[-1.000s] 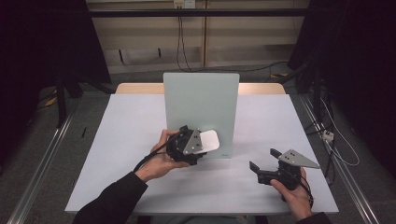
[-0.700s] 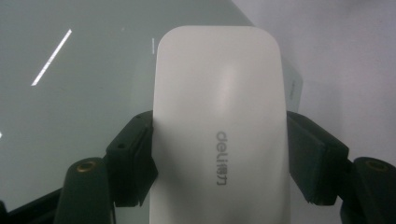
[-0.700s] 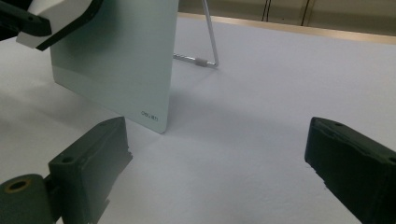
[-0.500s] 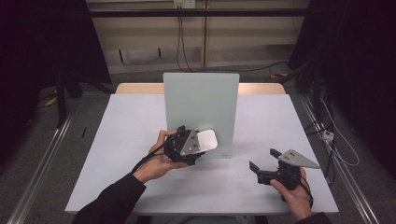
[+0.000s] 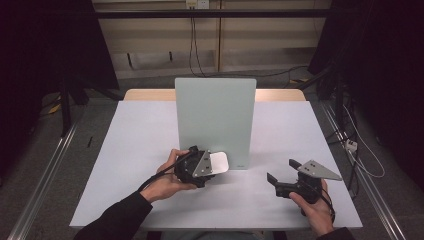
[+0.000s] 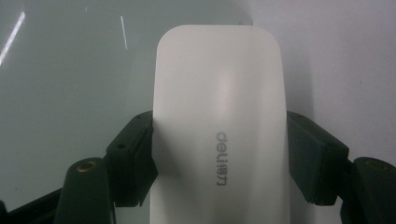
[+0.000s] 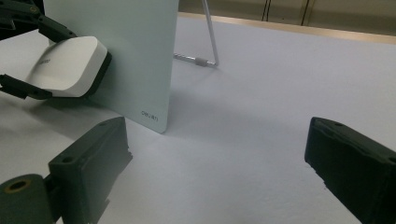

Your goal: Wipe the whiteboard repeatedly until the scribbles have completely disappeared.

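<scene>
The white eraser (image 6: 219, 135) is sitting between the two black jaws of the left gripper (image 5: 200, 167), which are pressing on its long sides, so it is being held firmly and cannot turn. In the high view it is lying just below the centre of the frame, at the lower left corner of the pale green board (image 5: 216, 122), and in the right gripper view it is appearing in the upper left, with its dark underside turned to the board face and seeming to touch it. I judge that it is being held this way in order to wipe the board, which is standing upright on a thin wire stand (image 7: 205, 44) on the white table (image 5: 135, 145).

The eraser is looking like a smooth, rounded white block with a small grey "deli" mark on the top and a black layer beneath.

The right gripper (image 5: 286, 177) is resting at the lower right of the high view, its jaws standing wide apart and holding nothing, probably waiting.
</scene>
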Motion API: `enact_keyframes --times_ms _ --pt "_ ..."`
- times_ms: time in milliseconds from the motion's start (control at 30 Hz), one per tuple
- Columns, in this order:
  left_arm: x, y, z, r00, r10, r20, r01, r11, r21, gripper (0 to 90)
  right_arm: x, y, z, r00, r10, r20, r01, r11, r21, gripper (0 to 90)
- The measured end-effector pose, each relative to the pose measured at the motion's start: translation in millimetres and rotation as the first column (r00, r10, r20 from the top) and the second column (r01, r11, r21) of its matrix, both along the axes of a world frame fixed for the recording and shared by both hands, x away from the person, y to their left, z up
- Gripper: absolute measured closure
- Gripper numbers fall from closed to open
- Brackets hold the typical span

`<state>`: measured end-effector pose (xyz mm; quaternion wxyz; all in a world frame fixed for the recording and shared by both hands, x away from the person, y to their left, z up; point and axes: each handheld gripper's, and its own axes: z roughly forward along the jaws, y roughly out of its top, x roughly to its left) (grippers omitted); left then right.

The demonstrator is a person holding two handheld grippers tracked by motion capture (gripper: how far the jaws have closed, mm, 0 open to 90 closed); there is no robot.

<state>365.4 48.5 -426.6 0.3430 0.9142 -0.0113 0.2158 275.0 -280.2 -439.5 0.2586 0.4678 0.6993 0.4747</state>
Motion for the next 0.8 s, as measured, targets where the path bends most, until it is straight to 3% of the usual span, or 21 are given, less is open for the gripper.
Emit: enact_keyframes --times_ms 400,600,800 --pt "-0.9 -29.9 -0.1 0.9995 -0.029 -0.008 0.029 0.9995 -0.006 31.2 0.0 -0.6 0.1 1.0 0.0 0.003 0.0 1.0 0.001 6.2" --pt "-3.3 -43.0 -4.6 0.9986 -0.053 -0.008 0.053 0.9982 0.03 31.2 0.1 -0.7 0.1 1.0 0.0 0.002 0.0 1.0 0.001 6.2" --pt "-1.8 -50.8 -5.8 0.9952 -0.092 -0.034 0.094 0.991 0.095 31.2 -0.1 -0.6 0.1 1.0 0.001 0.002 -0.001 1.0 0.005 6.1"
